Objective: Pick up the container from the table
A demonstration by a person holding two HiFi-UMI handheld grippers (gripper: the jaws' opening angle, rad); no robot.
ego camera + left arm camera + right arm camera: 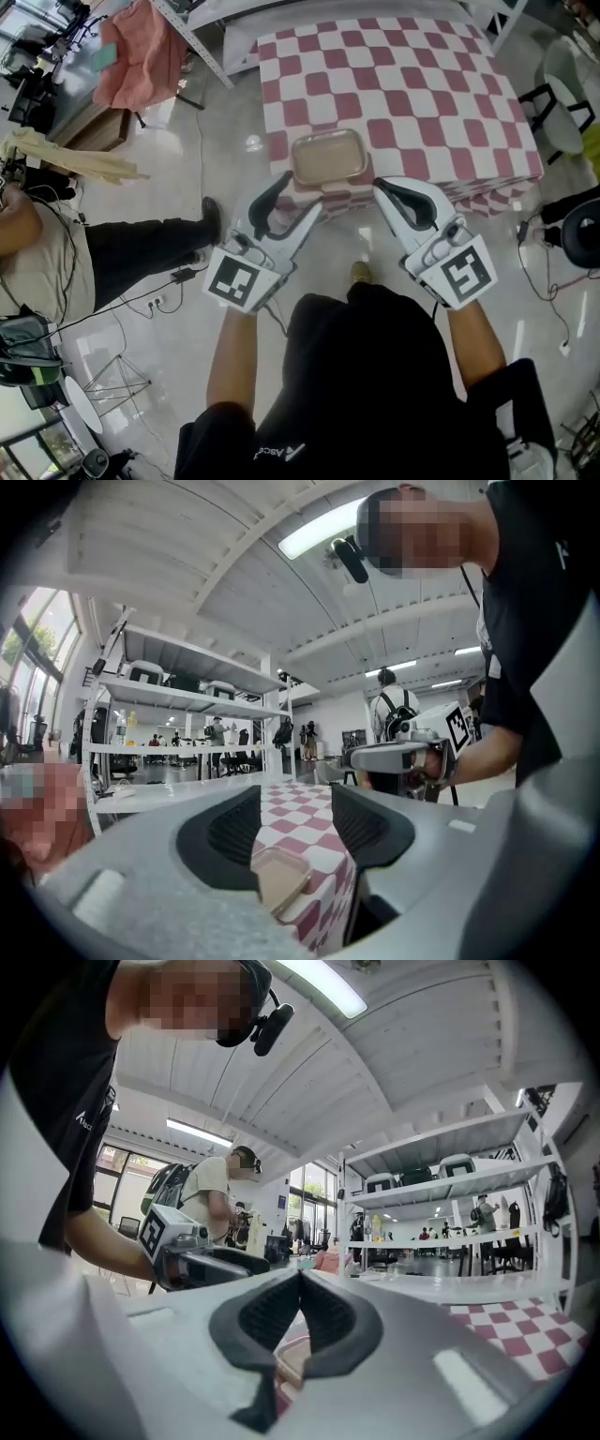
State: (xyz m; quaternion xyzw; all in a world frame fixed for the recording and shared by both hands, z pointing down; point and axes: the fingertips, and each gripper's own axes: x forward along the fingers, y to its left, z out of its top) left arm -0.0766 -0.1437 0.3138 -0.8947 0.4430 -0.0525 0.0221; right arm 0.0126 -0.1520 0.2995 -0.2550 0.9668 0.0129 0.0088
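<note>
A shallow beige container (328,157) lies at the near edge of a table (422,84) covered in a red-and-white checked cloth. My left gripper (298,193) hovers just short of the container's near left corner, its jaws open with nothing between the pads. In the left gripper view the container (281,878) shows through the gap of the left gripper (295,827), some way beyond it. My right gripper (379,186) sits off the container's near right corner, apart from it, its jaws shut and empty. In the right gripper view the tips of the right gripper (300,1276) touch above the container (292,1361).
A person's dark-trousered legs (141,253) stretch across the floor at the left, with cables (155,302) beside them. A pink cloth (141,52) hangs over a desk at the back left. A chair (562,89) stands right of the table. White shelving (187,705) rises behind the table.
</note>
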